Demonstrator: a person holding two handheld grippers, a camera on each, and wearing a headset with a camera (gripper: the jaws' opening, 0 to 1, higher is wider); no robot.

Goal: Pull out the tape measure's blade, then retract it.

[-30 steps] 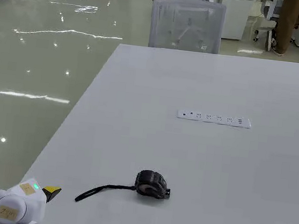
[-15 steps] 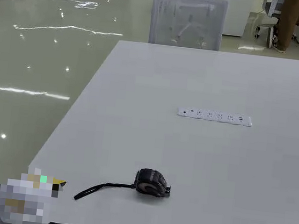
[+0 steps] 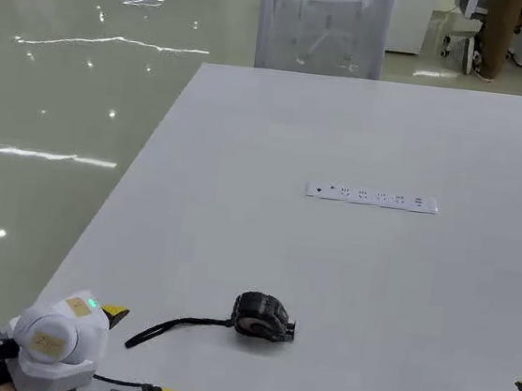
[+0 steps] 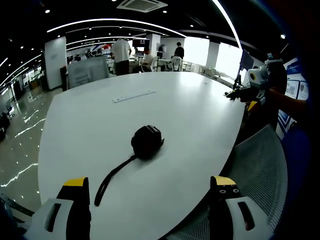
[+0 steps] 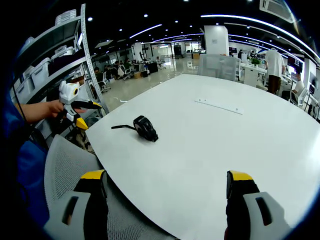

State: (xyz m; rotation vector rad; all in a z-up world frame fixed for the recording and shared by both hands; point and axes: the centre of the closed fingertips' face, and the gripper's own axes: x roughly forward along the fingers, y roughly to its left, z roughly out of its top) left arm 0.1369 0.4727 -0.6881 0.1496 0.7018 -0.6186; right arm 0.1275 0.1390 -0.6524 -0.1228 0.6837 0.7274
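White tabletop (image 3: 373, 284) stretches ahead of me, the tape measure (image 3: 263, 316) lying near its front left corner, black strap (image 3: 175, 327) trailing toward my left gripper (image 4: 149, 181), whose jaws gape wide on nothing, as do my right gripper's (image 5: 167, 177), well apart from it.
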